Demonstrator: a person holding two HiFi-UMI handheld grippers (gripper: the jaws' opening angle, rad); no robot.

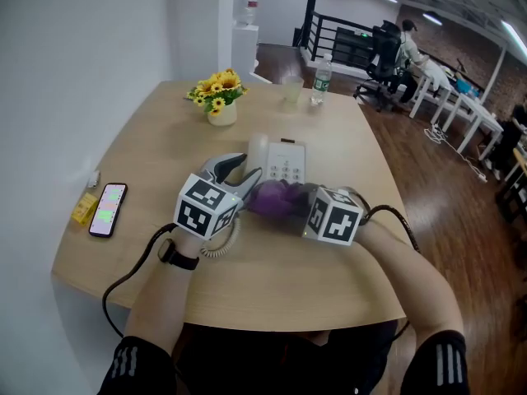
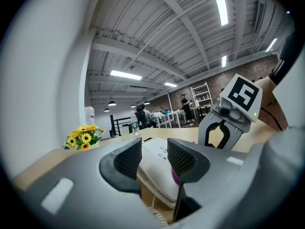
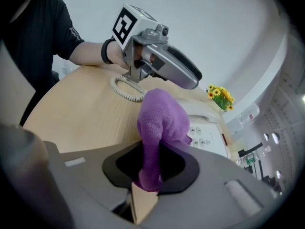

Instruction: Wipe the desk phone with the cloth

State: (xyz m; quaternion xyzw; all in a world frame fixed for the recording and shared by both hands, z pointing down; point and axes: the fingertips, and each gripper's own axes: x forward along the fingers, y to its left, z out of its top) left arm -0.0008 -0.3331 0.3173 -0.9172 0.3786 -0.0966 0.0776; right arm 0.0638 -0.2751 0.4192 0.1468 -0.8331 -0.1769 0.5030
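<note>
The wiping step is under way. The right claw (image 3: 150, 162) is clamped on a purple cloth (image 3: 161, 120), which stands up between its jaws and flops forward against the near edge of the white desk phone (image 1: 285, 161). The phone sits in the middle of the wooden bench (image 1: 148, 151). In the head view the cloth covers the phone's front end just below the keypad (image 1: 286, 172).

The left claw (image 2: 153, 159) is set narrow over the phone's left side. The white handset (image 2: 159, 178) fills the gap between its pads, so it appears to be gripping the handset to steady the phone. The coiled cord (image 3: 125, 87) lies on the bench beneath that claw.

Most of the phone looks still to be covered, since the cloth is only at its near end. The next move probably calls for dragging the cloth forward across the keypad with light downward pressure while the left claw keeps the phone from sliding. The handset itself would need the left claw to let go first. A vase of yellow flowers (image 1: 219, 95) and a smartphone (image 1: 108, 209) sit well clear.
</note>
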